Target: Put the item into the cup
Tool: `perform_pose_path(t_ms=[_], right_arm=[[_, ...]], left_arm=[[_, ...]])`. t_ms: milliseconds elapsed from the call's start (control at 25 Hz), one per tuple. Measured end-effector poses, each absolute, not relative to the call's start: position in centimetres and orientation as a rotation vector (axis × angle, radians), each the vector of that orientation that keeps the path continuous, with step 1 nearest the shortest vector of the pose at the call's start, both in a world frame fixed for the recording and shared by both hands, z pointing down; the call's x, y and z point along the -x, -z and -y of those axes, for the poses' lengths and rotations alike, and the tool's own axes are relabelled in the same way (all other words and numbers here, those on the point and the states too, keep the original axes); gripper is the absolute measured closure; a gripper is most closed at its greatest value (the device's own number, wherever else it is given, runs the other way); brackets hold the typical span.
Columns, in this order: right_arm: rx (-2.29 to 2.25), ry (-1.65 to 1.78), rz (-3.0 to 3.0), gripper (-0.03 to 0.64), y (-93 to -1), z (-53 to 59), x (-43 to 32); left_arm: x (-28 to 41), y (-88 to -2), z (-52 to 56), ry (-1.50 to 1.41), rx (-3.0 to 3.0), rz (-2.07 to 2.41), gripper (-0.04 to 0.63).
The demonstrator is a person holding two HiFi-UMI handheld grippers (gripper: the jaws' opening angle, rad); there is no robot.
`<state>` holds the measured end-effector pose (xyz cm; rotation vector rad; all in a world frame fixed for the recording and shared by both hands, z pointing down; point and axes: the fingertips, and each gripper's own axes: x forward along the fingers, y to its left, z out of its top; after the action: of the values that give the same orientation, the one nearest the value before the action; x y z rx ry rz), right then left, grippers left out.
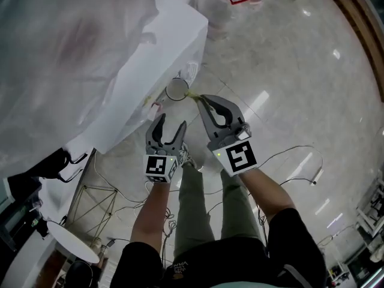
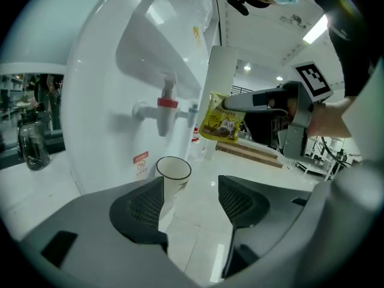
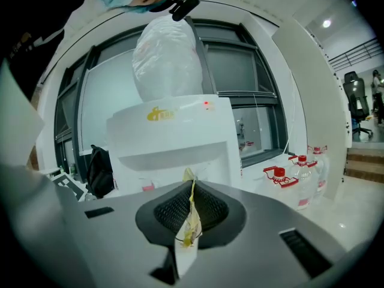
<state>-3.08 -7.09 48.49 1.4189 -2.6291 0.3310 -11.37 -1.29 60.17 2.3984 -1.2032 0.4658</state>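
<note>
A white paper cup (image 1: 177, 89) stands upright and empty beside the white water dispenser (image 1: 162, 47). My right gripper (image 1: 203, 102) is shut on a small yellow sachet (image 1: 193, 95), which sits just right of the cup's rim. In the left gripper view the sachet (image 2: 222, 125) hangs from the right gripper (image 2: 240, 104), above and right of the cup (image 2: 173, 176). The sachet (image 3: 189, 224) shows edge-on, pinched between the right gripper's (image 3: 191, 212) pads. My left gripper (image 1: 169, 129) is open and holds nothing, short of the cup. Its left finger (image 2: 141, 206) hides the cup's base.
The dispenser has a red-handled tap (image 2: 167, 110) and a plastic sheet (image 1: 66, 47) draped over its top. Clear bottles with red caps (image 3: 291, 182) stand on the glossy floor to the right. Cables (image 1: 288, 161) trail across the floor near the person's legs.
</note>
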Motion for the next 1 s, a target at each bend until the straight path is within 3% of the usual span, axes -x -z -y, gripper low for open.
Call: perform_pose_path(t_ms=[360, 1000], right_arm=[[-1.271, -0.186, 2.652, 0.572, -52.2, 8.9, 6.7], [-1.146, -0.248, 2.711, 0.571, -57.3, 10.8, 8.1]], left_arm=[[11.8, -63.0, 3.3, -0.479, -2.345, 1.200, 0.282], [10.9, -65.5, 3.6, -0.525, -2.369, 1.073, 0.273]])
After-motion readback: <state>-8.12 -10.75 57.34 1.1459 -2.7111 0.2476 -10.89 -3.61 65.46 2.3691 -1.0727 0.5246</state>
